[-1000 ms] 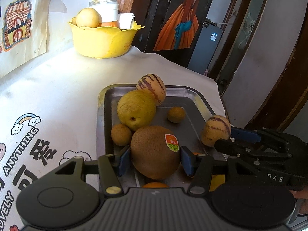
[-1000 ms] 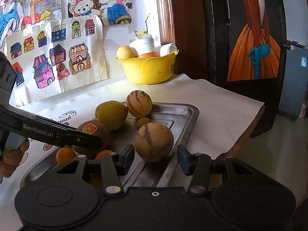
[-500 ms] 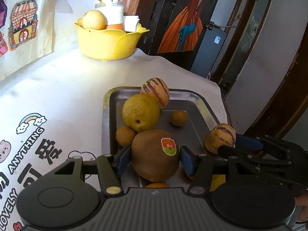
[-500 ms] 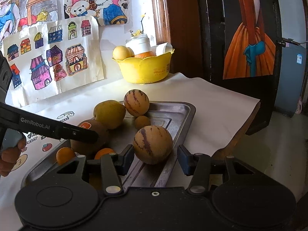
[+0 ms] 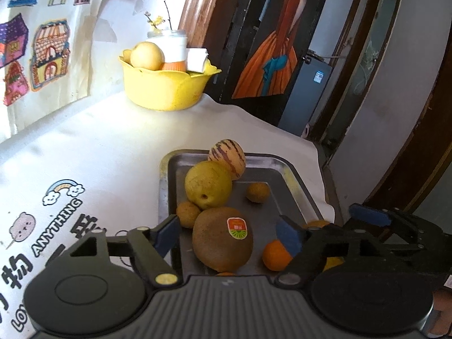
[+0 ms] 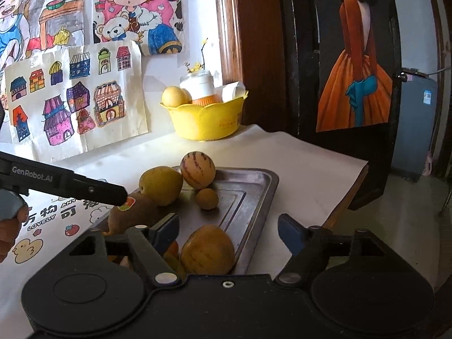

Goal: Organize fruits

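Note:
A metal tray [image 5: 293,175] holds the fruit: a yellow pear [image 5: 207,183], a striped melon [image 5: 227,158] at the far edge, small brown fruits [image 5: 257,192] and an orange [image 5: 275,255]. A big brown fruit with a sticker [image 5: 223,238] lies between the fingers of my left gripper [image 5: 227,237], whose jaws are opening with both pads off it. My right gripper [image 6: 228,233] is opening too. A second striped melon [image 6: 207,250] rests on the tray [image 6: 262,175] below its fingers, untouched. One finger [image 6: 93,189] of the left gripper reaches over the brown fruit [image 6: 132,214].
A yellow bowl [image 5: 166,87] with a pale fruit, a white jar and paper stands at the table's back by the wall of drawings. The white printed cloth stretches left of the tray. The table's right edge drops off just beyond the tray.
Both grippers' jaws have spread wide. The brown fruit and the near striped melon, held before, now lie free on the tray. My left gripper has drawn back and up a little.

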`<state>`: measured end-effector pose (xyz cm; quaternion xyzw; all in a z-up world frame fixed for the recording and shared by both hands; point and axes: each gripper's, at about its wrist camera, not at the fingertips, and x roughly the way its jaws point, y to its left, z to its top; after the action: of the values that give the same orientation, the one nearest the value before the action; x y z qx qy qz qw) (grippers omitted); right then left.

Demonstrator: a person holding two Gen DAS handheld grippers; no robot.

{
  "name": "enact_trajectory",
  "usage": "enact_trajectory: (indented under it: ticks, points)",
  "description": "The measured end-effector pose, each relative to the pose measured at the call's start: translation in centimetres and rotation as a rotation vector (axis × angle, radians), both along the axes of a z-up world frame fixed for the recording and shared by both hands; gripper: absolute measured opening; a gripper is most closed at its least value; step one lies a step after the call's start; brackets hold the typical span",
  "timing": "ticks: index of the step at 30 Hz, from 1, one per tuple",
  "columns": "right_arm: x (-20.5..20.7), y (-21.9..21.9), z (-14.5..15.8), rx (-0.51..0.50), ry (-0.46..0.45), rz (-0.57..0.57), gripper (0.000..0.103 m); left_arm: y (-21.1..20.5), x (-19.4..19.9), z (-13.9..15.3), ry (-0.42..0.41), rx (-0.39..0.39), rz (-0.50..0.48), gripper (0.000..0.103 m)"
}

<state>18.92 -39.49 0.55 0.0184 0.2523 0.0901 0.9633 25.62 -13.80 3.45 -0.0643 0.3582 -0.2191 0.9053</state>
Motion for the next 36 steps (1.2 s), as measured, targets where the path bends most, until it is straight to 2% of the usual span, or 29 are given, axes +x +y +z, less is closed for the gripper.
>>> enact_trajectory:
  ticks: [6,15,36]
  points:
    - [-0.9,0.0,1.0,-0.002,-0.030,-0.020,0.090,0.6,-0.8,0.4,-0.022,-0.004,0.032,0.094]
    - [-2.6,0.9,2.3,-0.017,-0.074,-0.023,0.100,1.4,-2.1,1.2,-0.057,-0.012,0.078,0.102]
    - [-9.0,4.8,4.7,-0.011,-0.117,-0.068,0.102,4.4,-9.1,2.2,-0.137,-0.009,0.169,0.102]
